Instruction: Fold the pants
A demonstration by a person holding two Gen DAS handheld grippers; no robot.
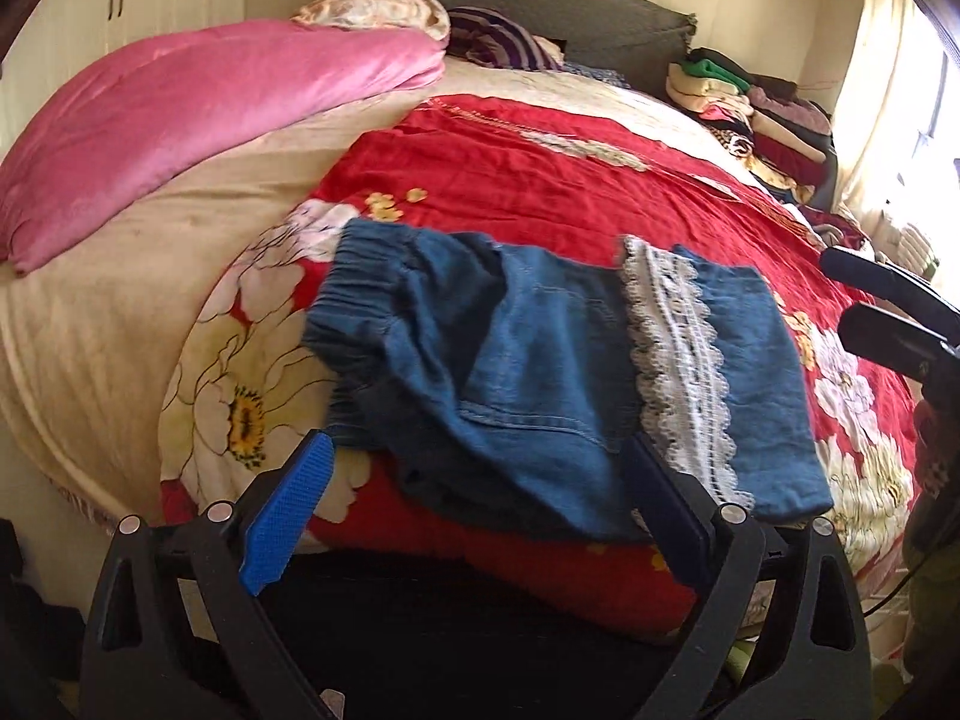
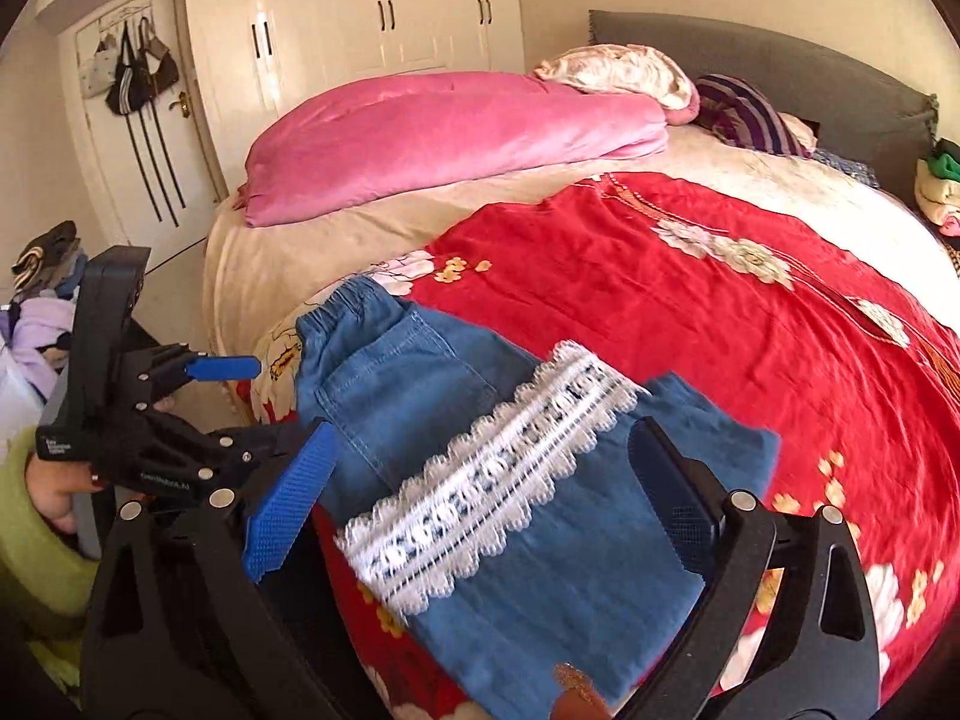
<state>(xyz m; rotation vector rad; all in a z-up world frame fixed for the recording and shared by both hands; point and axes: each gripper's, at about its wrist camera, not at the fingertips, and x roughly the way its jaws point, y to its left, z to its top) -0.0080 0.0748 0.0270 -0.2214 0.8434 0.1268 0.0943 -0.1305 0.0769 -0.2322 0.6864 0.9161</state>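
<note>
A pair of blue denim pants (image 1: 540, 372) lies folded on a red flowered bedspread (image 1: 540, 180) near the foot of a bed, with the gathered elastic waistband (image 1: 354, 294) toward one end and a band of white lace trim (image 1: 678, 372) crossing the leg near the other. The leg end with the lace lies doubled back over the upper part of the pants, so the lace sits on top of the denim. The left gripper (image 1: 480, 492) hangs just above the near edge of the pants with its jaws spread wide; one blue ridged pad (image 1: 288, 516) stands beside the waistband end and the dark finger (image 1: 672, 516) on the other side lies close over the denim beside the lace, but neither pad presses on the cloth. The right gripper (image 2: 480, 510) is also spread wide and hovers over the lace end of the pants, its blue pad (image 2: 288, 510) to one side of the lace and its dark finger (image 2: 678, 498) to the other (nothing is pinched between them). In the right wrist view the left gripper shows at the left edge, held by a hand (image 2: 54, 492) in a light green sleeve (image 2: 36, 552). Farther up the bed a pink quilt (image 1: 198, 126) lies folded on a cream sheet (image 1: 90, 324), with a striped pillow (image 1: 498, 42) against the grey headboard (image 1: 540, 6) and a pile of folded clothes (image 1: 756, 108) at the far side. White wardrobe doors (image 2: 360, 18) stand behind the bed.
</note>
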